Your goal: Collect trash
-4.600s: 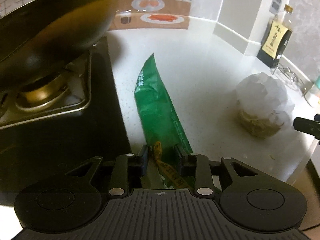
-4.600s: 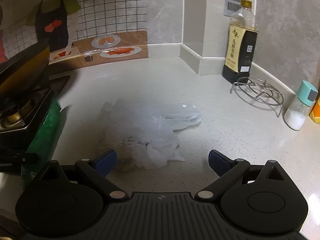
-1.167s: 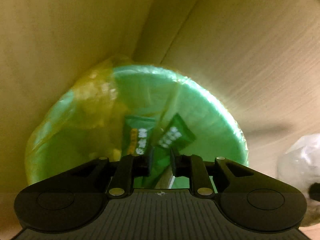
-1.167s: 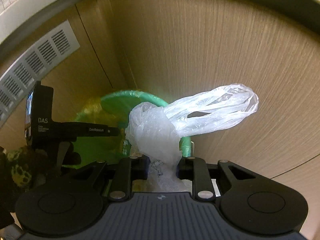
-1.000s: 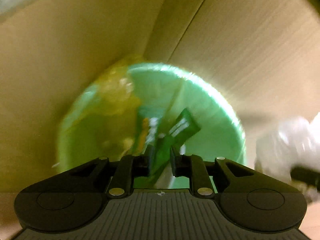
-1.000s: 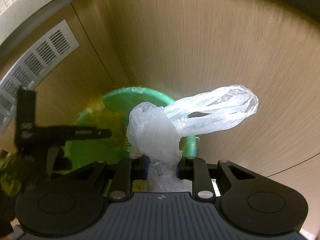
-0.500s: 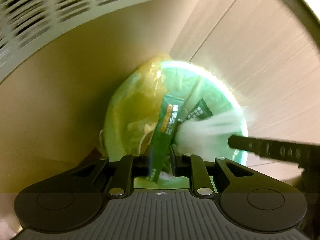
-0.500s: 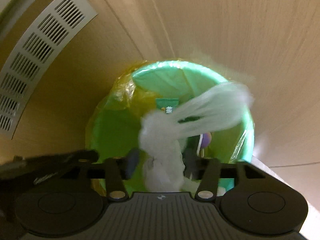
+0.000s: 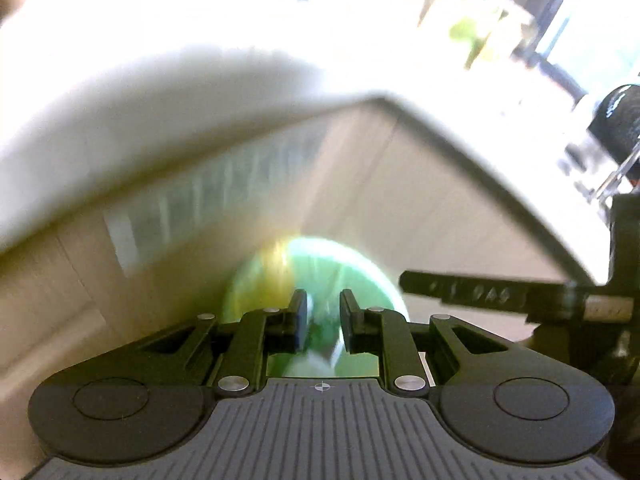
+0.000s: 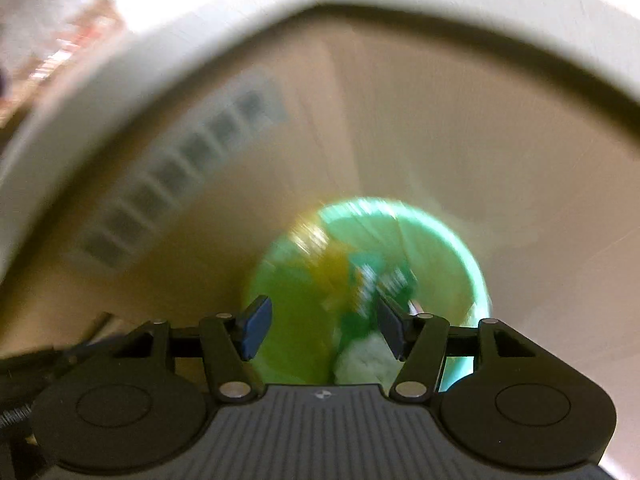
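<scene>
The green bin with a yellow-green liner stands on the floor below both grippers, and the left wrist view shows the bin too. Everything except the grippers is blurred. My right gripper is above it and its jaws are opening, with nothing pressed between the blue pads. The white plastic bag lies down in the bin, beside green wrappers. My left gripper has its jaws close together with a slim gap, and nothing sharp sits in it. One of the right gripper's fingers crosses on the right.
Pale wooden cabinet fronts meet in a corner behind the bin, with a vent grille on the left one. The white counter edge arches above. On the bright counter a dark bottle stands at the right.
The right jaws have opened and the white bag has dropped into the bin. Both hands have risen, so the bin looks smaller. The green wrapper no longer sticks out of the left jaws.
</scene>
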Motion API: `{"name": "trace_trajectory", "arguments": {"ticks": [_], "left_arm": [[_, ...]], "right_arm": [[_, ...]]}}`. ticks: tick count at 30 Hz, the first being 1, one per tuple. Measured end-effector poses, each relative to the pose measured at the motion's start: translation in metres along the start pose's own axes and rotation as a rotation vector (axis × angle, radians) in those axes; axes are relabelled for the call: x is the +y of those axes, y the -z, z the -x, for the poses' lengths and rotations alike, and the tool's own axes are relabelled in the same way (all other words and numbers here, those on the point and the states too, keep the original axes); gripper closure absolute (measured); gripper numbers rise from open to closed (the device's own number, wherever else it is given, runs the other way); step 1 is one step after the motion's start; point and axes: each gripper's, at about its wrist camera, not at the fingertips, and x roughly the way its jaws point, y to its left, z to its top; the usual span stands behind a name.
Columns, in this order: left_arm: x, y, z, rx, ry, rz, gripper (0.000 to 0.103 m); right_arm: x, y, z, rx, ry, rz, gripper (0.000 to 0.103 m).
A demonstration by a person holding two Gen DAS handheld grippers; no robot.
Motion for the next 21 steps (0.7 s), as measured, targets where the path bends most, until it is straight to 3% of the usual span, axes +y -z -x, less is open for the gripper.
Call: {"name": "trace_trajectory", "arguments": {"ticks": [3,8,14,17,21], "left_arm": [[0.002,-0.023,0.031,-0.091,-0.029,-0.011,0.083],[0.005,-0.043,0.058,-0.175,-0.101,0.092,0.083],[-0.038,-0.022,0.098,-0.355,-0.164,0.017,0.086],[-0.052,-0.008,0.107,-0.343,-0.199,0.06,0.086],[-0.067,0.006,0.11,-0.297,-0.312,0.081,0.086]], "right_arm": [[0.031,-0.015,0.027,-0.115,-0.014,0.071,0.04],[0.071,-0.042,0.061,-0.195,-0.043,0.16,0.039],[0.07,-0.031,0.097,-0.271,-0.133,0.263,0.03],[0.068,-0.019,0.105,-0.28,-0.099,0.291,0.03],[0.062,-0.014,0.122,-0.282,-0.143,0.291,0.03]]}}
